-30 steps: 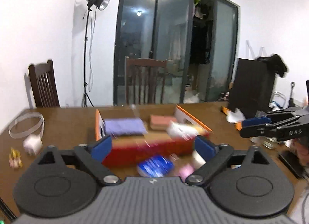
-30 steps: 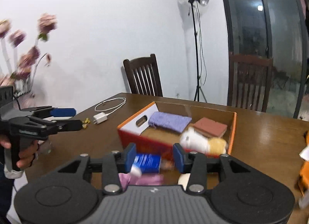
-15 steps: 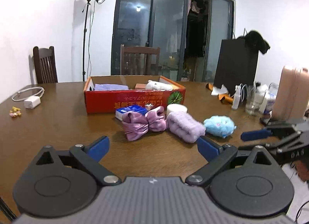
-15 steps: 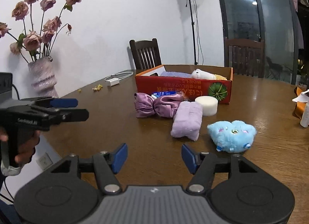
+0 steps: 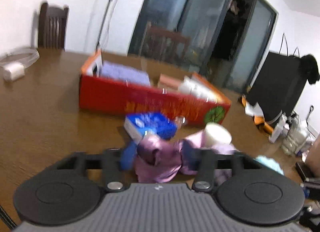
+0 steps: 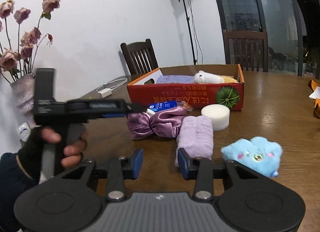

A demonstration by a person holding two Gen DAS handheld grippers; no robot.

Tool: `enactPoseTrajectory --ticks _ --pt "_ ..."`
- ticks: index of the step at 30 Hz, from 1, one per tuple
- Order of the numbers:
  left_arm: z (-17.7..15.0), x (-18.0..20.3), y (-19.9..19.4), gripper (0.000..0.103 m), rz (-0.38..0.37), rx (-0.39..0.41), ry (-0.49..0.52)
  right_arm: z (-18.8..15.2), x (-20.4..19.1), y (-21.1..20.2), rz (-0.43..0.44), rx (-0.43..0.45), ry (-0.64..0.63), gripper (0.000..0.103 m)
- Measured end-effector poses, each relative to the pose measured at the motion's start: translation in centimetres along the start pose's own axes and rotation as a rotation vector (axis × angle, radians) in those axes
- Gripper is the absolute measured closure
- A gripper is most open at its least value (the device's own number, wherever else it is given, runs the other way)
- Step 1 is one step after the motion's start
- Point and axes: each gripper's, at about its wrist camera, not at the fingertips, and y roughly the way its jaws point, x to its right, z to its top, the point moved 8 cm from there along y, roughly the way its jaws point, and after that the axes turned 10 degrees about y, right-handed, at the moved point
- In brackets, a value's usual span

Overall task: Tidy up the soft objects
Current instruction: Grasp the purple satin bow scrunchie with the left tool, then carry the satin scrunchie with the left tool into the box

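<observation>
Lettering runs along the front of the red cardboard box (image 6: 186, 97), orange East Asian characters that appear upside down in the right wrist view, beside a green pumpkin picture; they are too small to read. The box stands on the wooden bench (image 6: 270, 116) and holds a lilac cloth (image 6: 174, 79) and a white plush toy (image 6: 208, 77). Just in front of it lies a blue packet (image 6: 163, 105) with white print that cannot be made out.

The left hand-held gripper (image 5: 158, 157) has its blue pads set around the purple satin bow (image 5: 160, 158), one on each side; motion blur hides whether they press the fabric, so I cannot tell if it is clamped. The bow lies on the bench just in front of the packet, touching the rolled lilac towel (image 6: 196, 138). A white foam round (image 6: 215, 116) sits just beside the towel, near the box front.

The right hand-held gripper (image 6: 160, 164) hovers low over the bench with its fingers apart and nothing between them, the towel's near end just beyond its right fingertip. A blue plush toy (image 6: 254, 155) rests to the right of it.
</observation>
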Motion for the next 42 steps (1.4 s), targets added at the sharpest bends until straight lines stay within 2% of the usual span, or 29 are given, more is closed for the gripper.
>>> enactPoseTrajectory --ticks 3,6,7,8,10,12,15,18,21,22,23,25,28,30,32,33,36,39,42 --pt "-1.5 0.0 -2.1 0.074 -0.064 0.008 0.033 0.4 -0.1 0.6 0.007 -0.003 0.004 0.065" --pt "-3.9 0.4 -6.2 0.073 -0.082 0.024 0.132 1.5 -0.7 0.2 0.065 0.01 0.021 0.065" --pt "-4.5 0.5 -7.4 0.065 -0.086 0.038 0.161 1.9 -1.1 0.2 0.091 0.015 0.03 0.064" --pt "-5.1 0.7 -8.6 0.043 -0.099 0.052 0.182 2.3 -1.4 0.4 0.117 0.014 0.038 0.064" --pt "-5.9 0.8 -10.2 0.02 -0.144 0.05 0.157 2.6 -2.2 1.3 0.153 -0.006 0.042 0.064" --pt "-6.4 0.8 -11.0 0.021 -0.192 0.049 0.126 2.2 -2.9 3.0 0.144 -0.047 0.03 0.064" --pt "-6.0 -0.5 -10.5 0.022 -0.168 0.04 0.039 1.4 -3.1 5.5 0.102 -0.093 0.046 0.064" --pt "-5.2 -1.8 -9.2 0.027 -0.17 0.019 -0.087 1.2 -2.6 7.1 0.069 -0.095 0.077 0.064" --pt "-4.6 -2.1 -7.9 0.05 -0.163 -0.002 -0.103 0.5 -2.0 8.0 0.03 -0.11 0.098 0.063" --pt "-4.7 -1.9 -7.4 0.064 -0.153 -0.024 -0.08 0.3 -1.8 8.1 0.021 -0.115 0.109 0.063" --pt "-5.0 -1.6 -7.1 0.066 -0.143 -0.045 -0.055 0.1 -1.8 8.1 0.024 -0.115 0.112 0.063" --pt "-5.2 -1.6 -7.2 0.069 -0.142 -0.036 -0.053 -0.3 -1.7 8.1 0.024 -0.122 0.122 0.063" --pt "-5.4 -1.7 -7.2 0.073 -0.153 -0.03 -0.052 -0.7 -1.2 8.3 0.055 -0.13 0.174 0.069" --pt "-5.4 -1.5 -7.0 0.075 -0.161 -0.029 -0.044 -0.8 -1.1 8.4 0.085 -0.139 0.209 0.079" --pt "-5.0 -1.3 -7.0 0.077 -0.173 -0.023 -0.031 -0.9 -1.7 8.6 0.086 -0.149 0.173 0.096" --pt "-4.4 -1.3 -6.9 0.078 -0.184 -0.017 -0.035 -0.8 -2.0 8.7 0.079 -0.148 0.161 0.097" --pt "-0.8 -2.2 -6.7 0.078 -0.224 0.03 -0.038 1.8 -2.5 8.3 0.098 -0.104 0.14 0.098" --pt "5.2 -3.6 -5.6 0.078 -0.256 0.076 -0.019 7.4 -2.6 8.3 0.153 -0.031 0.128 0.098" --pt "11.1 -5.3 -2.3 0.077 -0.238 0.078 0.02 14.0 -2.4 10.5 0.151 0.019 0.075 0.097"
